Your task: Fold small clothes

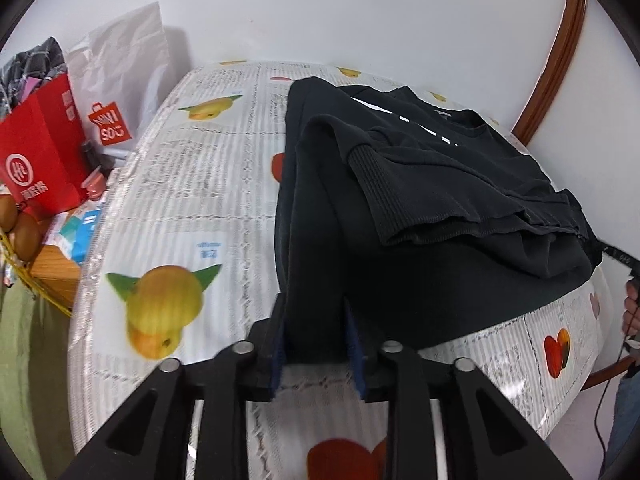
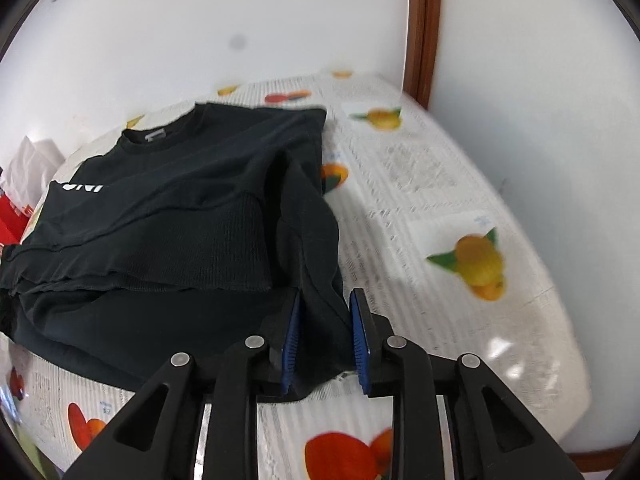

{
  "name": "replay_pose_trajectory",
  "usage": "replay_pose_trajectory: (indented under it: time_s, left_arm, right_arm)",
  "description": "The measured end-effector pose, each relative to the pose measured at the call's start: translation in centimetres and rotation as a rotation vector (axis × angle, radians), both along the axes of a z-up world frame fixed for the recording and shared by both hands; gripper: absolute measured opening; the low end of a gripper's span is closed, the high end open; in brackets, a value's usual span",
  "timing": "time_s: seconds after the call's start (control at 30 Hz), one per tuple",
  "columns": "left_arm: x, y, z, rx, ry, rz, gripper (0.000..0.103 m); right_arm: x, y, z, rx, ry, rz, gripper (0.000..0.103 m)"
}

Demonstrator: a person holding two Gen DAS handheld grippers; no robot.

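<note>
Both of your tongs are pinching the near hem of the black sweatshirt (image 1: 420,184). The left tongs (image 1: 316,344) hold its left corner and the right tongs (image 2: 324,344) hold its right corner, with cloth bunched between the blue pads (image 2: 362,340) of each. The garment lies on the counter (image 1: 192,200), on the fruit-print cover, its sleeves already folded across the body and the collar at the far end. The step in hand looks like carrying the hem up and over toward the collar. Keep both corners level and evenly apart so the fold line runs straight. Lift just enough that the cuffs (image 1: 372,184) stay tucked. Lay the hem flat before you release, without dragging the lower layer.
</note>
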State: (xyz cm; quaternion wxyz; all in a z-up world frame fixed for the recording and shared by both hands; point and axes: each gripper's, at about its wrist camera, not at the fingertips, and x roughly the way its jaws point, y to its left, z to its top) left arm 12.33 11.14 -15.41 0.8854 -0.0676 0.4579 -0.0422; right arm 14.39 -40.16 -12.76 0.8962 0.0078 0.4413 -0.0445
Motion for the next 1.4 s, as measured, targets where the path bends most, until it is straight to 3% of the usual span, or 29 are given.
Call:
replay_pose_trajectory:
  time_s: [0.07,0.13,0.23,0.3,0.37,0.43,0.53,0.63,0.93,1.03,1.2,1.3,1.4]
  left_arm:
    - [-0.6,-0.1,0.8,0.034,-0.023,-0.004,0.029]
    - [-1.2,-0.1,2.1,0.06,-0.062,0.004,0.033]
    - [-2.0,-0.4,3.6,0.036,-0.111,-0.012,0.038]
    - [-2.2,-0.8,4.1,0.019,-0.131,-0.024,0.038]
    - [-2.2,-1.3,4.2,-0.006,-0.133,-0.045,0.038]
    - [-1.8,-2.1,4.0,0.001,-0.12,-0.068,0.038]
    - [-1.7,-2.9,3.6,0.014,-0.104,-0.1,0.038]
    - [-1.5,-3.7,3.3,-0.041,-0.082,-0.164,0.038]
    - [2.5,-8.2,0.8,-0.108,0.015,-0.279,0.038]
    - [4.0,-9.5,-0.2,-0.088,0.036,-0.283,0.038]
    - [5.1,-9.4,1.5,-0.045,-0.031,-0.235,0.038]
    - [5.8,-9.0,3.2,-0.025,-0.082,-0.223,0.038]
    - [7.2,-8.1,4.1,-0.03,-0.105,-0.198,0.038]
  right_arm:
    - [-0.6,0.9,1.5,-0.015,-0.038,0.022,0.035]
    - [-1.3,2.0,2.9,0.01,-0.071,0.067,0.036]
    - [-1.5,4.1,3.4,0.057,-0.073,0.149,0.035]
    - [-1.2,5.7,2.6,0.097,-0.05,0.205,0.032]
    - [-0.8,7.2,1.1,0.117,-0.02,0.252,0.016]
    - [-0.2,8.3,-0.7,0.086,0.013,0.276,0.01]
    - [1.2,8.4,-3.0,0.073,0.051,0.257,0.008]
    - [1.4,7.9,-3.9,0.122,0.068,0.236,0.007]
    - [2.1,8.0,-4.0,0.113,0.126,0.246,0.007]
    - [2.3,8.0,-3.9,0.117,0.139,0.246,0.007]
    - [2.3,8.1,-3.0,0.087,0.125,0.274,0.007]
    - [3.0,7.2,-1.1,0.077,0.025,0.227,0.007]
    - [5.2,5.9,-0.4,0.113,-0.005,0.179,0.007]
